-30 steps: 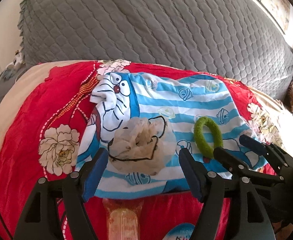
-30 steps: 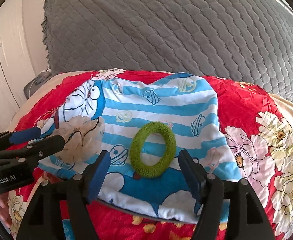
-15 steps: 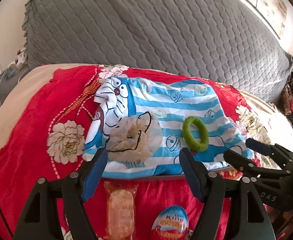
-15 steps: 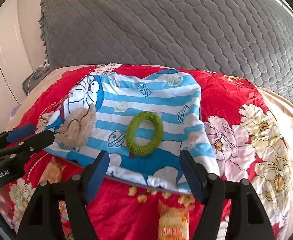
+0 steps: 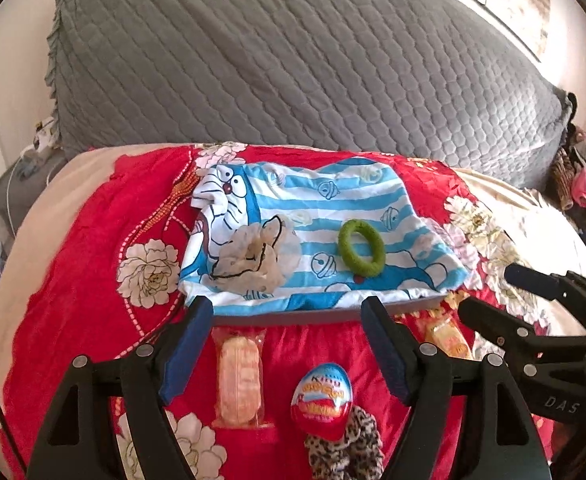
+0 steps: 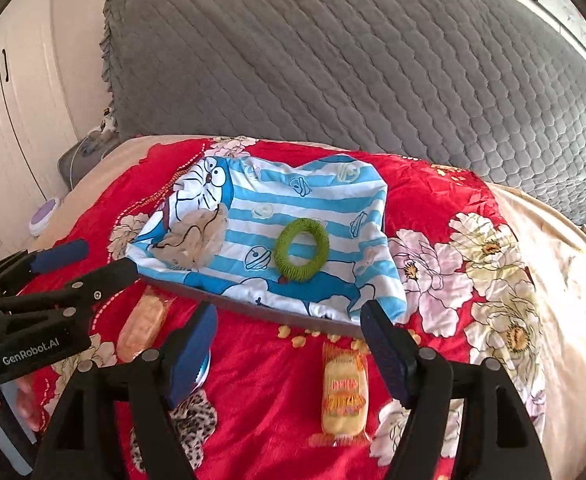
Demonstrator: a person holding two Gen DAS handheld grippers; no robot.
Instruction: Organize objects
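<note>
Both claws, left and right, hang wide and empty, the right's jaws opening. The hair things, a green ring and a beige scrunchie, lie sorted on the striped cloth mid-bed; snacks and the egg wait nearer the bed's front edge, probably next.

Leopard scrunchie cut off below
</note>
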